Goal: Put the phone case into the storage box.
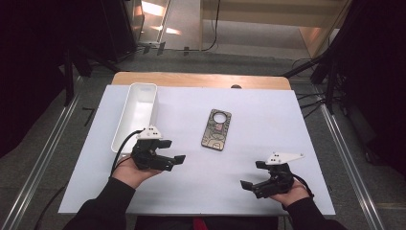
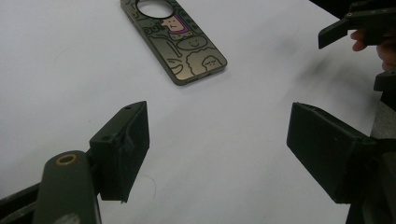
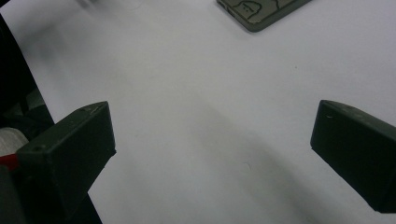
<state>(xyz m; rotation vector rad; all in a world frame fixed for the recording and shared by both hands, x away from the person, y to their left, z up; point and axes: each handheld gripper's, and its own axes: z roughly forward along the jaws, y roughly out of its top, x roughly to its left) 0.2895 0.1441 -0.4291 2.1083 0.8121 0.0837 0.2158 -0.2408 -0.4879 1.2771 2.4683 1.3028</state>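
Two black two-jaw grippers are in my hands above a white sheet (image 1: 268, 120) that covers most of a light wooden table (image 1: 201, 79). My left gripper (image 1: 174, 152) sits at the near left of the sheet, its jaws pointing toward the middle, and they stand well apart with nothing between them; in the left gripper view only bare white sheet lies between my two dark pads. My right gripper (image 1: 253, 175) is at the near right, jaws turned inward toward the left one, and they too gape wide and empty; in the right gripper view the pads frame plain white sheet.

Between and beyond both grippers lies a flat, olive-brown phone case (image 1: 216, 130) with a round camera cut-out at its far end and line-drawn cartoon figures across its back, one of them coloured pink and purple. It rests flat on the sheet, near the centre, its long side running away from me and tilted a little. Neither gripper touches it: my left one is near its near-left side, my right one farther off. From the left gripper view the case (image 2: 175, 39) lies ahead of my jaws, and my right gripper shows at the upper right edge.

Along the left side of the sheet stands a long, white, rounded-corner plastic tray (image 1: 123, 122), just beyond my left hand (image 1: 131, 173).
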